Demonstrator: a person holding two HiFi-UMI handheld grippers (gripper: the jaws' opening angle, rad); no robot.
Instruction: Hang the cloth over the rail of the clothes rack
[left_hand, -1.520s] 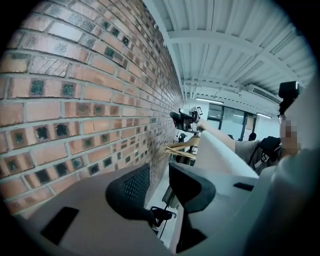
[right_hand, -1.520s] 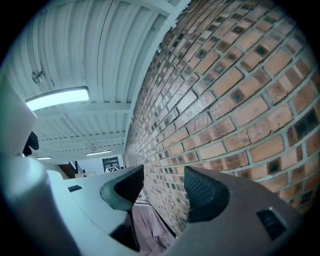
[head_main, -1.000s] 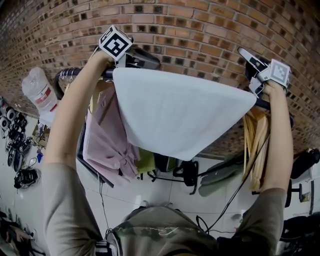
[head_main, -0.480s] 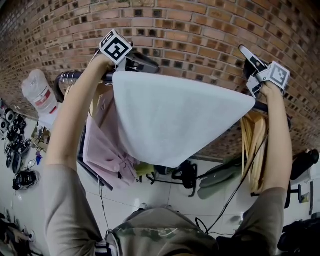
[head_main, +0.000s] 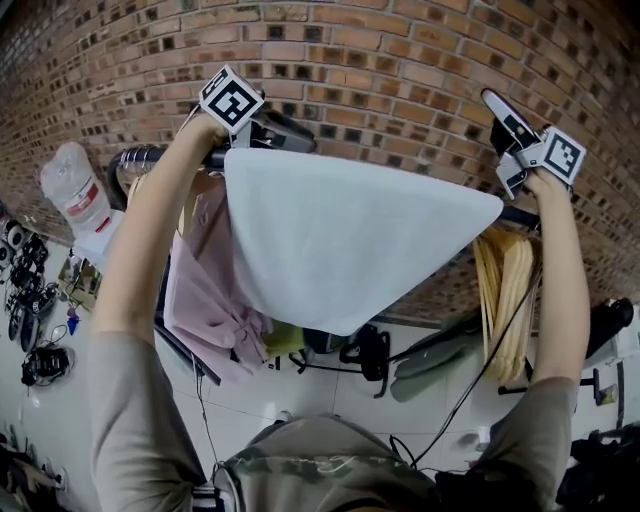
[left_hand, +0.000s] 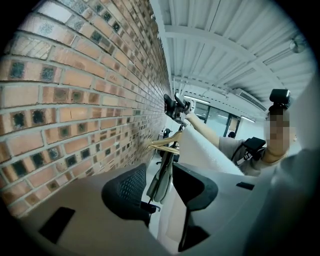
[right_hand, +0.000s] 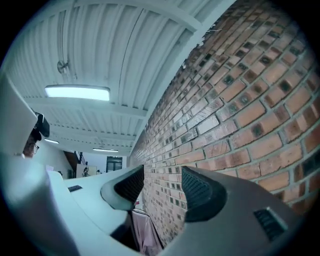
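My right claw has lifted clear of the cloth's far corner since a second ago. It now stands above that corner with its jaws apart and only brick wall showing between them. My left claw has just been spreading its jaws. The cloth's edge runs between them, beside the right-hand pad, and is not pinched. The rack's rail carries a pink garment at my left and a bunch of wooden hangers at my right. The white cloth hangs between them, its long top edge following the rail from one claw toward the other and its body tapering downward to a rounded point.
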